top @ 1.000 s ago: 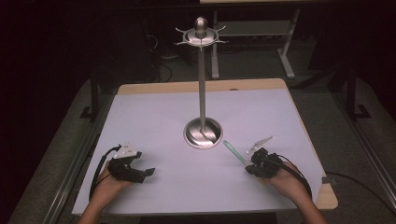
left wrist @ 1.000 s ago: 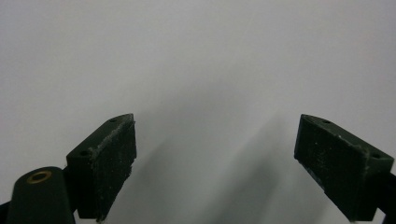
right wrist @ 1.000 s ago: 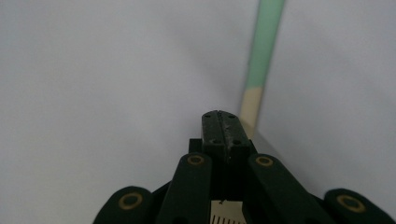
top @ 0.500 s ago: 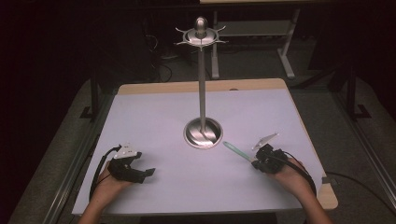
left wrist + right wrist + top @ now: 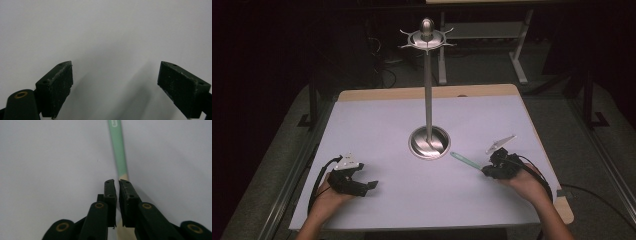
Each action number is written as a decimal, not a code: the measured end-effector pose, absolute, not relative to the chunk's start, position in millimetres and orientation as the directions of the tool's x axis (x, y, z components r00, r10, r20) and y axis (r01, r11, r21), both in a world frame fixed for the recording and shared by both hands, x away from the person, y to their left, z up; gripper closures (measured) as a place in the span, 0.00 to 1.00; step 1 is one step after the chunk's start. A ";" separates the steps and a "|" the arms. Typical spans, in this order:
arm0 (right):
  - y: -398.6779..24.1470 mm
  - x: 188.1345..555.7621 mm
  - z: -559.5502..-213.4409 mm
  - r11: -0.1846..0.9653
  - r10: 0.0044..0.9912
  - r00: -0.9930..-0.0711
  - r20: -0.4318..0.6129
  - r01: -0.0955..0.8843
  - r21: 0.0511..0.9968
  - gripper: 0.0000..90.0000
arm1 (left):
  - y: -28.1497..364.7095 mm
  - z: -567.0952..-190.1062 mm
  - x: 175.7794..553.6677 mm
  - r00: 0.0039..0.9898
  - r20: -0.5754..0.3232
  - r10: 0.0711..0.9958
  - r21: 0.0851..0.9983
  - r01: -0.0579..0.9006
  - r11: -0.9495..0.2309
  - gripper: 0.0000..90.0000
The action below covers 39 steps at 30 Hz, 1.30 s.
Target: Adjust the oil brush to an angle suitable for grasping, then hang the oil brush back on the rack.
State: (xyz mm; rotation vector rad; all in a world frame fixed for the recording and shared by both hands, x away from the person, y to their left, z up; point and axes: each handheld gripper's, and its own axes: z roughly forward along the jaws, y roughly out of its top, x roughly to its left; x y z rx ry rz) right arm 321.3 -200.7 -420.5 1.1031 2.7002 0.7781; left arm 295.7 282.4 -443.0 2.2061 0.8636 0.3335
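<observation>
While dark room surrounds | white table (image 5: pixel 387 125) bears metal stand (image 5: pixel 429 142)

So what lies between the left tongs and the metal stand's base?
Nothing: the high view shows bare white table between the left tongs and the stand's base.

Stand (image 5: pixel 429 142) mid-table (image 5: pixel 377 115), stick (image 5: pixel 465 160) just right of it.

right tool (image 5: pixel 486 169) with the green stick (image 5: pixel 465 160) drawn back a little toward the table's (image 5: pixel 382 115) near right edge, stick tip now farther from the stand base (image 5: pixel 429 142), apparently lower
</observation>
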 end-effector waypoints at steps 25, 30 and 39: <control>-171.5 360.6 -404.6 0.722 0.601 -0.799 0.032 0.559 0.407 0.72 | 281.3 -442.4 294.6 0.743 -0.034 0.669 0.716 0.484 -0.502 0.14; -158.9 369.2 -404.5 0.761 0.573 -0.820 0.008 0.536 0.365 0.73 | 281.0 -442.6 295.1 0.746 -0.030 0.665 0.714 0.482 -0.508 0.14; -136.4 380.9 -408.9 0.802 0.534 -0.845 0.030 0.517 0.300 0.75 | 281.1 -442.7 295.0 0.751 -0.029 0.659 0.714 0.477 -0.513 0.14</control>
